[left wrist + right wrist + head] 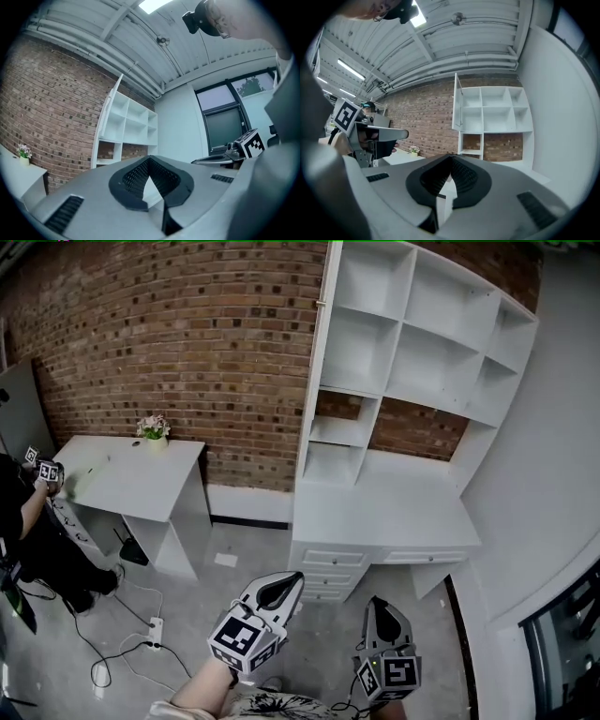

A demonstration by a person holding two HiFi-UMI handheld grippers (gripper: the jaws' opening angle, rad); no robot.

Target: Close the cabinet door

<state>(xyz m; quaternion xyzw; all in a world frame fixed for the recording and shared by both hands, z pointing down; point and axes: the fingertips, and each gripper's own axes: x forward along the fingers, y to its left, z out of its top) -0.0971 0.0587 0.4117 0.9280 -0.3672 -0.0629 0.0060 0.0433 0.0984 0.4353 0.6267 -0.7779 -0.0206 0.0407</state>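
The cabinet door [322, 320] stood open at the left edge of the upper shelf unit [422, 343]. It was seen edge-on, long axis upright, swung out from the brick wall [187, 334]. Bare floor [244, 549] lay open ahead of both grippers. The left gripper [293, 578] and right gripper [379, 602] each had jaws pressed together on nothing, well apart from the door.

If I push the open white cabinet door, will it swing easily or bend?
The cabinet door looks thin and rigid, so it probably swings lightly without bending. It stands wide open, so expect a long swing.
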